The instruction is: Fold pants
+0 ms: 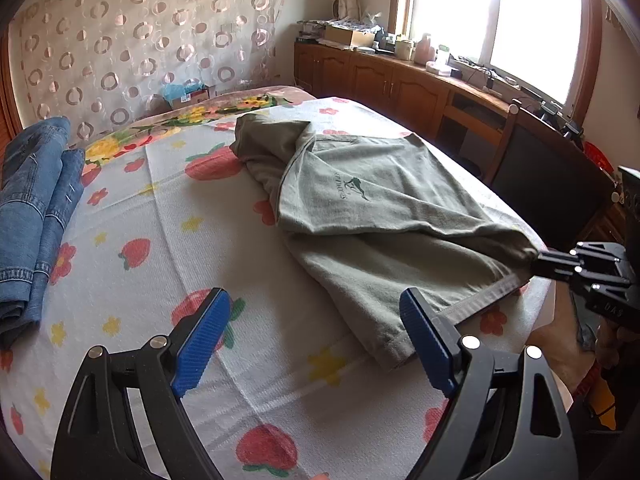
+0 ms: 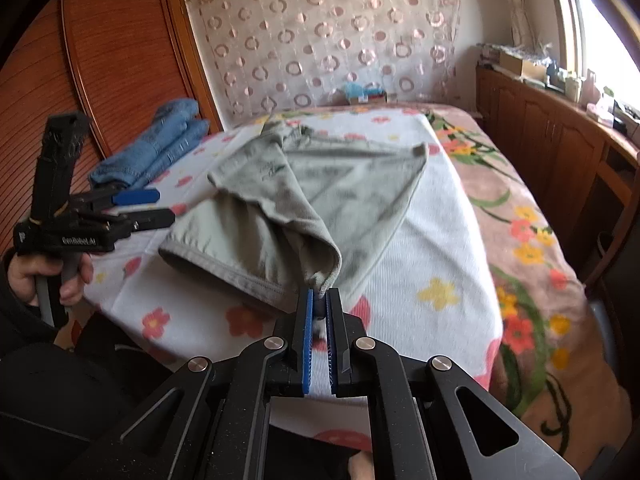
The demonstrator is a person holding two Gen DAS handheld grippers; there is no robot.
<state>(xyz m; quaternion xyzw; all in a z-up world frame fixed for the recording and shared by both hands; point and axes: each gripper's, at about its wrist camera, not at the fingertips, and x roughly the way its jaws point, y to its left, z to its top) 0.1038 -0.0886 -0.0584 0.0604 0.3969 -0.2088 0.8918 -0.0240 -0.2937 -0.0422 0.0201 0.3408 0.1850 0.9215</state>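
Grey-green pants (image 1: 384, 216) lie rumpled across the white flowered sheet (image 1: 132, 216) on the bed, one leg folded over the other. My right gripper (image 2: 319, 294) is shut on a corner of the pants (image 2: 280, 200) at their near hem, lifting the cloth a little. From the left wrist view the right gripper (image 1: 538, 260) pinches that corner at the right edge. My left gripper (image 1: 316, 312) stands open above the sheet, its right finger beside the near hem, with nothing between its blue pads. It also shows at the left in the right wrist view, the left gripper (image 2: 160, 204) held by a hand.
Folded blue jeans (image 1: 32, 216) lie at the left side of the bed, also the jeans (image 2: 156, 148) near the wooden headboard (image 2: 108, 60). A floral blanket (image 2: 516, 216) covers the right side. A wooden cabinet (image 1: 400, 80) with clutter runs under the window.
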